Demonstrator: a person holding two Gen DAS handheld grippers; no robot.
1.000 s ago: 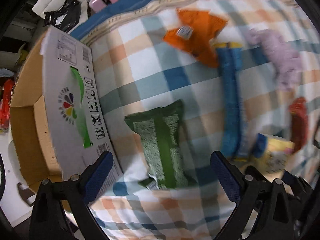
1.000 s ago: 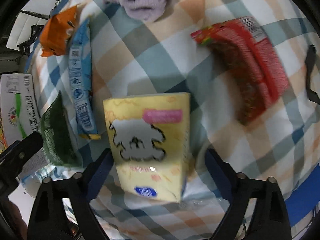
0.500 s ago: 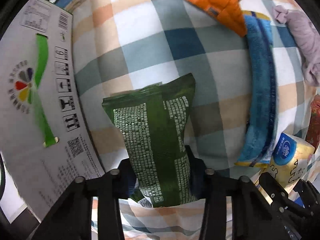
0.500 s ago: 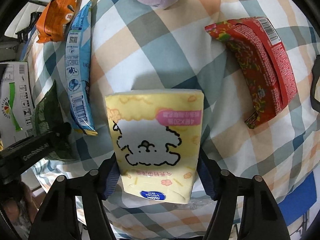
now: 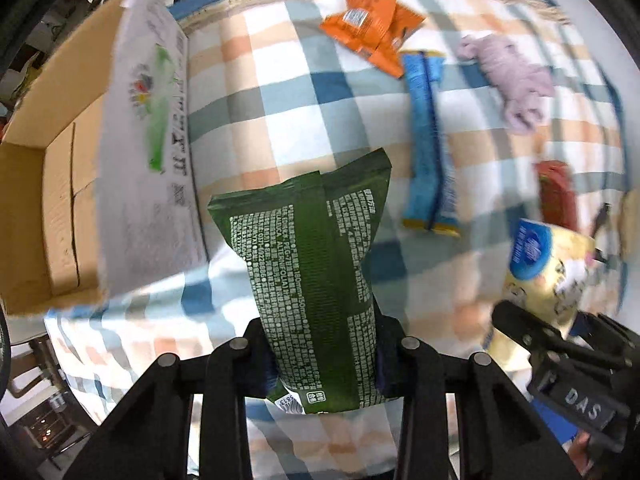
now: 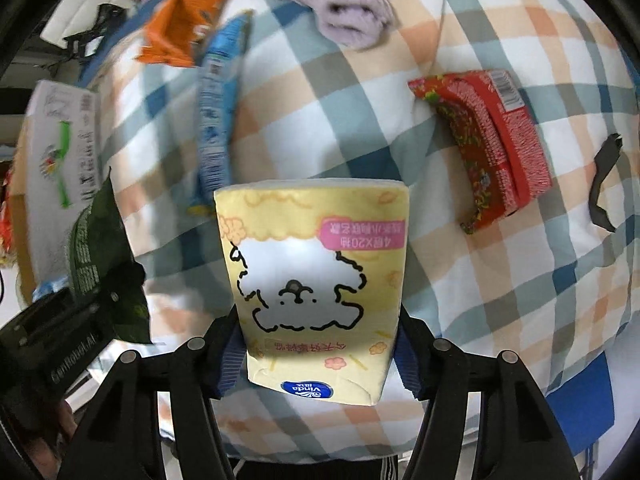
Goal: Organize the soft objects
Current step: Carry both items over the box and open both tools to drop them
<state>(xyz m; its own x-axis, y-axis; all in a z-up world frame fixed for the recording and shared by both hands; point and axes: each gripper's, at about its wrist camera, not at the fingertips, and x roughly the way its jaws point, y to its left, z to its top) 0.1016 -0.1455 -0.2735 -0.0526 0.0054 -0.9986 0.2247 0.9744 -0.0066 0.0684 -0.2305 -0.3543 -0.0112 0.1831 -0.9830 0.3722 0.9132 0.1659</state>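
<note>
My left gripper (image 5: 324, 344) is shut on a green snack bag (image 5: 316, 264) and holds it above the checked blanket (image 5: 304, 92). My right gripper (image 6: 316, 344) is shut on a yellow tissue pack (image 6: 316, 272) with a white dog drawing, also lifted. The tissue pack also shows at the right of the left wrist view (image 5: 548, 268). The green bag shows at the left of the right wrist view (image 6: 96, 248). An open cardboard box (image 5: 80, 168) stands at the left edge of the blanket.
On the blanket lie an orange snack bag (image 5: 372, 32), a long blue packet (image 5: 428, 136), a lilac plush cloth (image 5: 516, 76) and a red packet (image 6: 492, 140). A black strap (image 6: 604, 180) lies at the far right.
Both grippers closed on their objects and lifted them off the blanket. The open top of the box has come into the left wrist view.
</note>
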